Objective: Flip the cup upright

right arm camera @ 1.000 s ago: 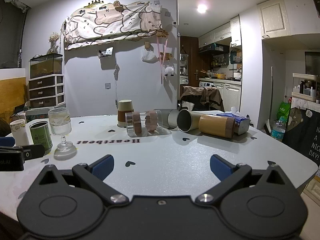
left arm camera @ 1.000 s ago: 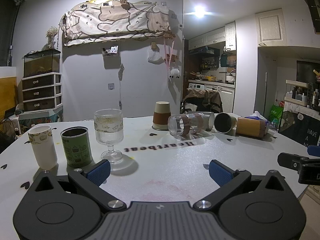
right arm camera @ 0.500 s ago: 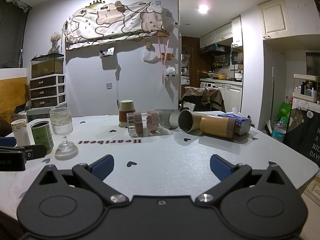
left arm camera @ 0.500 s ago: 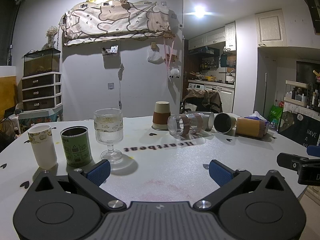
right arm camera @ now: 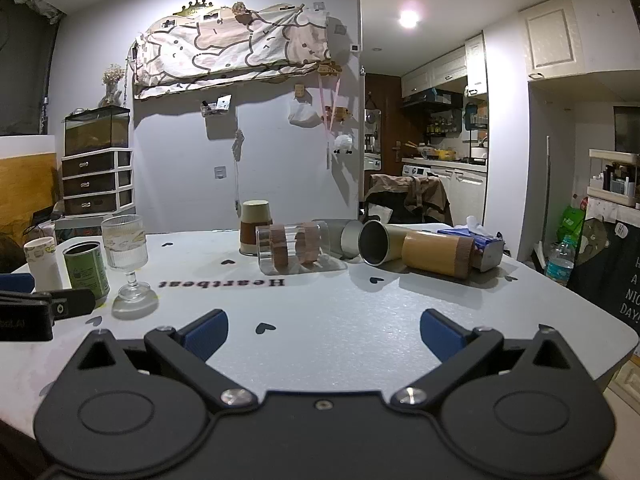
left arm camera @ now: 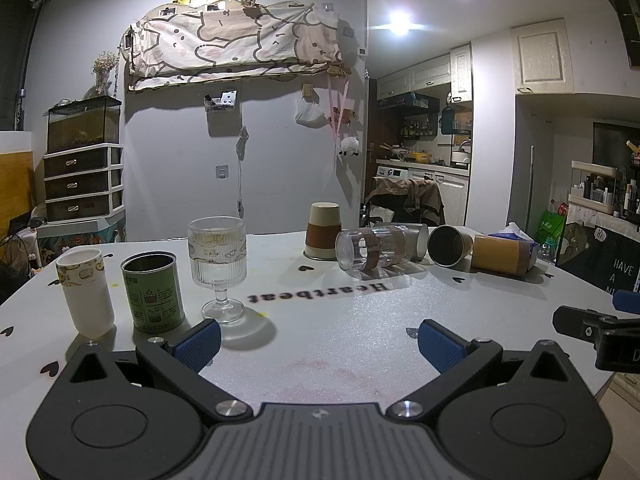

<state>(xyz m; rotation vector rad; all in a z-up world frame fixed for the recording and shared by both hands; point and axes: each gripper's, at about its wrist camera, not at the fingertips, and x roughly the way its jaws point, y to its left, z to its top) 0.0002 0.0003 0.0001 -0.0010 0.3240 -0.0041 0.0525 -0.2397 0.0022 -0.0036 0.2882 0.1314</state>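
Observation:
Several cups lie on their sides at the far side of the white table [left arm camera: 340, 320]: a clear glass with brown bands [left arm camera: 370, 249] [right arm camera: 290, 249], a metal cup [left arm camera: 448, 246] [right arm camera: 376, 243] and a tan cup [left arm camera: 502, 260] [right arm camera: 438, 254]. A paper cup [left arm camera: 324, 230] [right arm camera: 255, 226] stands upside down behind them. My left gripper [left arm camera: 318, 344] is open and empty above the near table. My right gripper [right arm camera: 324, 330] is open and empty, well short of the cups.
A white cup [left arm camera: 85, 292], a green tin [left arm camera: 153, 292] and a stemmed glass [left arm camera: 218, 268] stand upright at the left. A blue tissue pack [right arm camera: 478, 242] lies behind the tan cup. The table's right edge [right arm camera: 624, 332] drops to the floor.
The right gripper has moved slightly forward and right; the cups look a little nearer. The left gripper has barely moved.

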